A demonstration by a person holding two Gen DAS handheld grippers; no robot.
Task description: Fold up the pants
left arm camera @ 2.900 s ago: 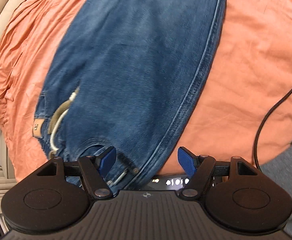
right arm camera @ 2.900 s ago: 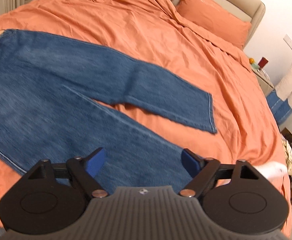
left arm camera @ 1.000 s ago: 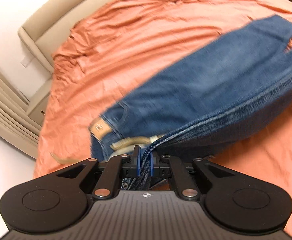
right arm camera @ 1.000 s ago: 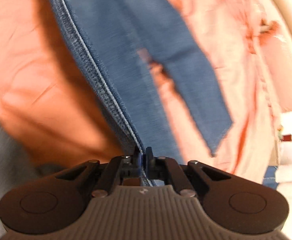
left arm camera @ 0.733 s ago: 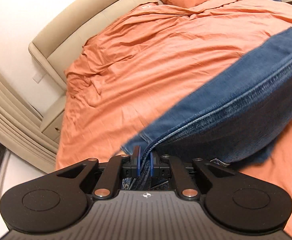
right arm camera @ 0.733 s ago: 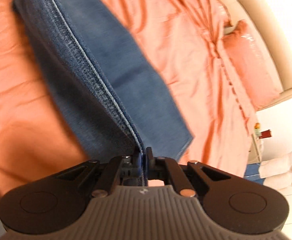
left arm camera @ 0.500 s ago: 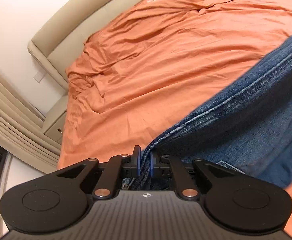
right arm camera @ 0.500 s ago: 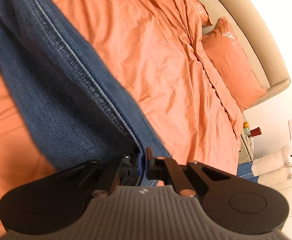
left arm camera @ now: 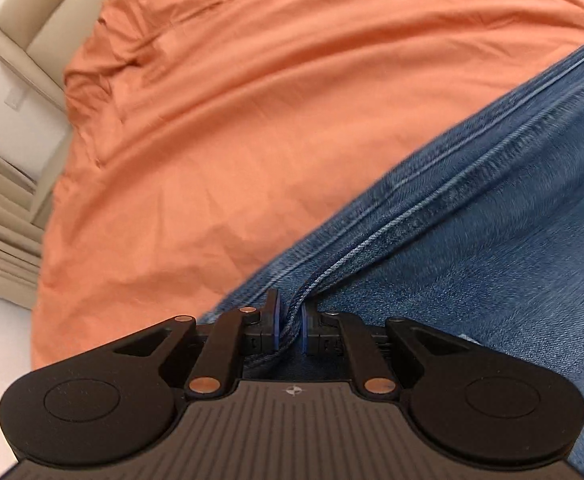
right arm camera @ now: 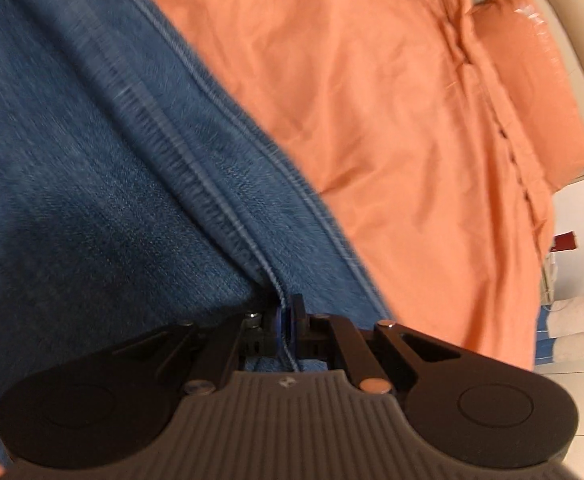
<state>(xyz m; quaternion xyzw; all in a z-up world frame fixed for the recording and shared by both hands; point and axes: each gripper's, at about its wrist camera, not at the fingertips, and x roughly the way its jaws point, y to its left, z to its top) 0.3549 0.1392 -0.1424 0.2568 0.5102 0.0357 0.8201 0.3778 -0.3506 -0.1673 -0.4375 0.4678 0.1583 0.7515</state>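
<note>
- Orange, wrinkled cotton bedding (left arm camera: 228, 128) fills most of both wrist views; it covers a bed with a beige padded headboard (left arm camera: 32, 20) that curves along the upper left of the left wrist view.
- Pale ribbed panels (left arm camera: 0, 216) sit at the far left edge of that view, beside the bed; what they belong to cannot be told.
- Blue denim pants (left arm camera: 491, 248) lie on the bedding, filling the lower right of the left wrist view and the left half of the right wrist view, with stitched seams running diagonally away from each gripper.
- The left gripper (left arm camera: 290, 325), black with blue pads, is clamped on a bunched fold of the denim; the seam rises straight out from between its fingers, which stand only a fabric's thickness apart.
- The right gripper (right arm camera: 288, 326) is pinched tight on a thin seam edge of the same pants, its fingers nearly touching.
- To the right of the denim in the right wrist view, bare orange bedding runs up to an orange pillow (right arm camera: 531, 80) against the headboard.
- At the far right edge, beyond the bed, stand a small red object (right arm camera: 565, 241) and some white and blue items, too blurred to identify.
</note>
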